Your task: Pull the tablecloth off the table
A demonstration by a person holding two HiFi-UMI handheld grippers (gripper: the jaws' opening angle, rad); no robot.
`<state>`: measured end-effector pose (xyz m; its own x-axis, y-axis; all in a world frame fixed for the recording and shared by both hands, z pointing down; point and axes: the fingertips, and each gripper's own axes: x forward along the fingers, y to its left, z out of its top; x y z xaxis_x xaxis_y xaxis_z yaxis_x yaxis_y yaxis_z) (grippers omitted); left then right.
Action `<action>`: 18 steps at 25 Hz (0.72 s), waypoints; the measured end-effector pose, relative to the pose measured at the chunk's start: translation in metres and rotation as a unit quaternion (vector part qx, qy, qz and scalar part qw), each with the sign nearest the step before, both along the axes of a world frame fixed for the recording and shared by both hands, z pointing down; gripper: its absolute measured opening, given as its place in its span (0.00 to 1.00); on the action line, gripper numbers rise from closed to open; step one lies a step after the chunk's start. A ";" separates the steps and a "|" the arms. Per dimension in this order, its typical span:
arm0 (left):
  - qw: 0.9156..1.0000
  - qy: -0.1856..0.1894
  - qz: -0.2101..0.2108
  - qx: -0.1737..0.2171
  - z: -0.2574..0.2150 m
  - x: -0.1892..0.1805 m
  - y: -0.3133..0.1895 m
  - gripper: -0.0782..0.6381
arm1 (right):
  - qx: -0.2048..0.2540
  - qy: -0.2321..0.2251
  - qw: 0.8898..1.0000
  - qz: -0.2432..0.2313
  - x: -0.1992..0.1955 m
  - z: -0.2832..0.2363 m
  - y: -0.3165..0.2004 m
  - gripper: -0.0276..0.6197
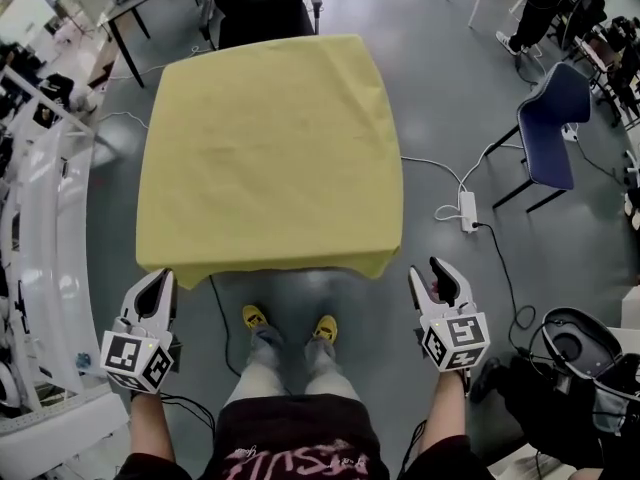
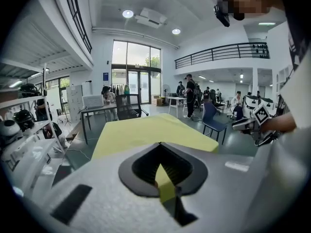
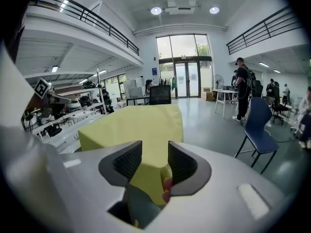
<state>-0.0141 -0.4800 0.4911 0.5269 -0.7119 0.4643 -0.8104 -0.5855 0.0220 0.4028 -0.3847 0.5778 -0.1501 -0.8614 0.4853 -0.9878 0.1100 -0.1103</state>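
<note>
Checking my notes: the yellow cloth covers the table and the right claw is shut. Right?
Not quite. The cloth is as you say, but the right claw is open: the right gripper view shows its jaws apart.

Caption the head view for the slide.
Yellow tablecloth spread flat; left gripper, jaws shut, and right gripper, jaws apart, sit by its near corners.
</note>
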 end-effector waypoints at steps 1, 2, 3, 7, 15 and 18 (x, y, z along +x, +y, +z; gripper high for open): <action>1.000 -0.002 0.002 -0.004 0.008 -0.002 -0.002 0.12 | -0.007 0.006 1.000 -0.005 -0.001 0.009 -0.002 0.32; 1.000 -0.004 0.003 -0.009 0.016 -0.003 -0.004 0.12 | -0.014 0.012 1.000 -0.009 -0.001 0.018 -0.004 0.33; 1.000 -0.006 0.004 -0.014 0.025 -0.005 -0.005 0.12 | -0.021 0.018 1.000 -0.013 -0.002 0.027 -0.005 0.35; 1.000 -0.014 -0.003 -0.027 0.061 -0.011 -0.013 0.12 | -0.036 0.018 0.999 -0.011 0.001 0.056 -0.008 0.37; 0.994 -0.056 -0.076 -0.048 0.124 -0.065 -0.023 0.12 | -0.084 -0.002 0.996 -0.001 0.000 0.125 -0.008 0.40; 0.993 -0.059 -0.082 -0.055 0.142 -0.081 -0.022 0.12 | -0.090 -0.003 0.996 0.001 -0.015 0.136 -0.009 0.41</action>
